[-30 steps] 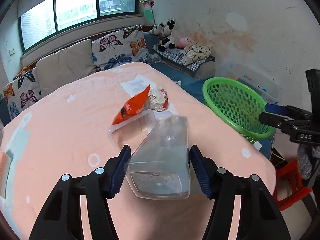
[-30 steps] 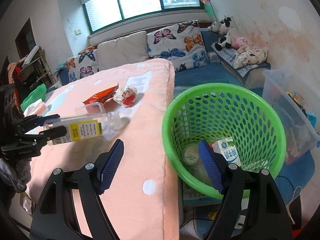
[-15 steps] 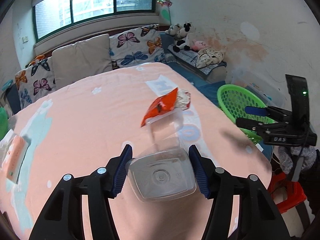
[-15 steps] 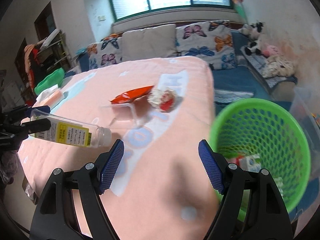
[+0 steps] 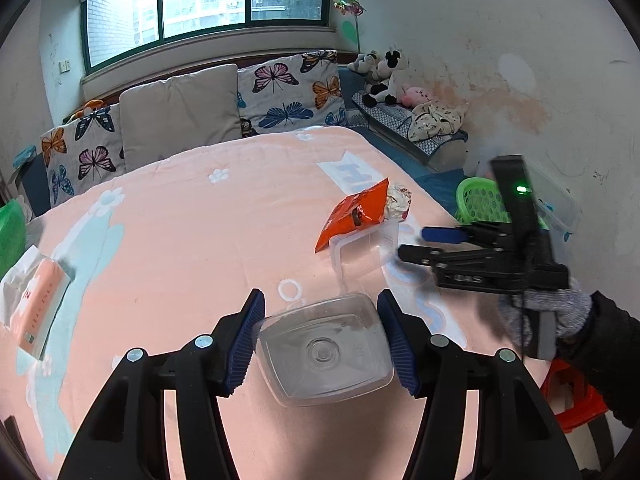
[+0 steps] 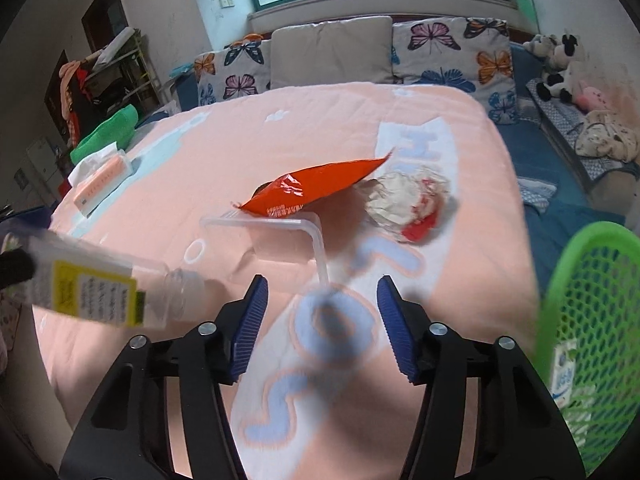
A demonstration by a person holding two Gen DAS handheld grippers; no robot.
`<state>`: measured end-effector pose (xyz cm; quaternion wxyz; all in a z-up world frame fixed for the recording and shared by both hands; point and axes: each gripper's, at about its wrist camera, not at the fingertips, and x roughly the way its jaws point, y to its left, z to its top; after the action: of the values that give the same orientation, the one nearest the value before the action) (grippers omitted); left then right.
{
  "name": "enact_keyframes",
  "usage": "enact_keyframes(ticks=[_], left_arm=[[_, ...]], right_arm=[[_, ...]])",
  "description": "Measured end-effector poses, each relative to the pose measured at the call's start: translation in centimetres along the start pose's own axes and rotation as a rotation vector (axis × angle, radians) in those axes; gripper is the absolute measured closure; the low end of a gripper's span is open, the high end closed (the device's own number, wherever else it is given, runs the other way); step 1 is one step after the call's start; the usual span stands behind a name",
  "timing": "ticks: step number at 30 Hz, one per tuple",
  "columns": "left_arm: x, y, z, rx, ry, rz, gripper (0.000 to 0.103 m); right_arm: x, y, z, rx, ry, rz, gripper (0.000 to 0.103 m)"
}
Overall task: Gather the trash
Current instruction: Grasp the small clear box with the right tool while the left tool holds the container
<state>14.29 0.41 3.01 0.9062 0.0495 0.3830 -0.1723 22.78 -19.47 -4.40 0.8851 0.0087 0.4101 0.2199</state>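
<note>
Three pieces of trash, an orange foil snack bag (image 6: 316,190), a crumpled white-and-red wrapper (image 6: 408,204) and a clear plastic tub (image 6: 276,240), are left on the pink-covered desk (image 6: 280,140). A clear plastic bottle (image 5: 324,350) is clamped in the left gripper (image 5: 322,344); the right gripper (image 6: 318,322) is held spread and empty, best lowered squarely over the tub's rim, with the green mesh basket (image 6: 592,320) alongside.

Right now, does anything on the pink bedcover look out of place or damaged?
Yes. A torn-open orange foil snack bag, a crumpled white-and-red paper wrapper and a clear rectangular plastic tray lie loose together on the pink bedcover, beside the green mesh basket. The left tool holds a clear plastic bottle.
</note>
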Motion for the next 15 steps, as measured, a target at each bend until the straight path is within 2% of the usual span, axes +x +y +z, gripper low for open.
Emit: enact_keyframes(ticks=[9, 15], left_arm=[[0.1, 0.2, 0.0, -0.016, -0.029, -0.008, 0.046], [0.2, 0.5, -0.1, -0.046, -0.037, -0.008, 0.046]], right_arm=[[2.9, 0.1, 1.4, 0.036, 0.012, 0.021, 0.063], [3.2, 0.1, 1.4, 0.041, 0.006, 0.010, 0.082]])
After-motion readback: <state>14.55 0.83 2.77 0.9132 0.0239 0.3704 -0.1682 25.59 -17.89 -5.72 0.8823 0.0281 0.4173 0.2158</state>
